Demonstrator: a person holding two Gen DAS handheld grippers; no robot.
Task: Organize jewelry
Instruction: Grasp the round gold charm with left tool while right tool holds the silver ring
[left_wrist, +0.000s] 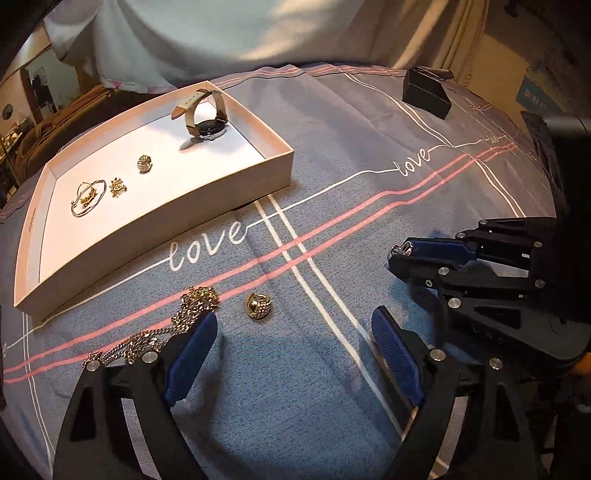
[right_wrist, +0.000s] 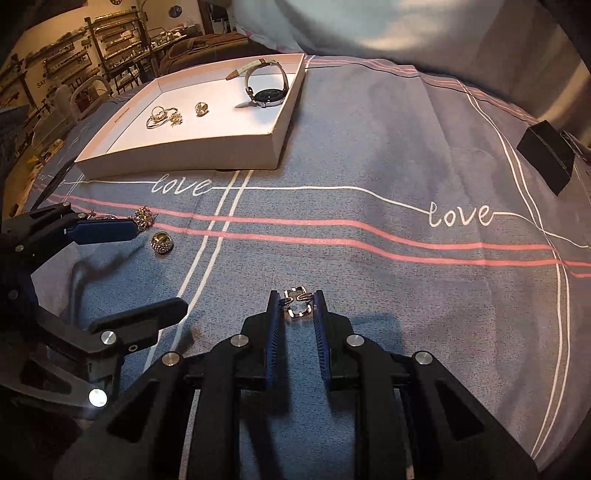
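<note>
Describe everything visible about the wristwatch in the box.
The wristwatch has a round dark dial in a silver-looking case and a cream strap that looks like leather, brown on its underside. The strap curves up in a loop over the case, its free end sticking out sideways. It stands on its edge on the white floor of the shallow pale cardboard box, in the far corner, apart from the gold pieces there. No gripper touches it.

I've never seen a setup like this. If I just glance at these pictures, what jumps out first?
Probably the shallow pale box at the far left of the striped "love" cloth, with a watch standing in it beside a few gold pieces. Nearer, the right gripper pinches a small ring between its blue pads. The left gripper stands open by a gold ring and a gold chain still lying on the cloth.
</note>
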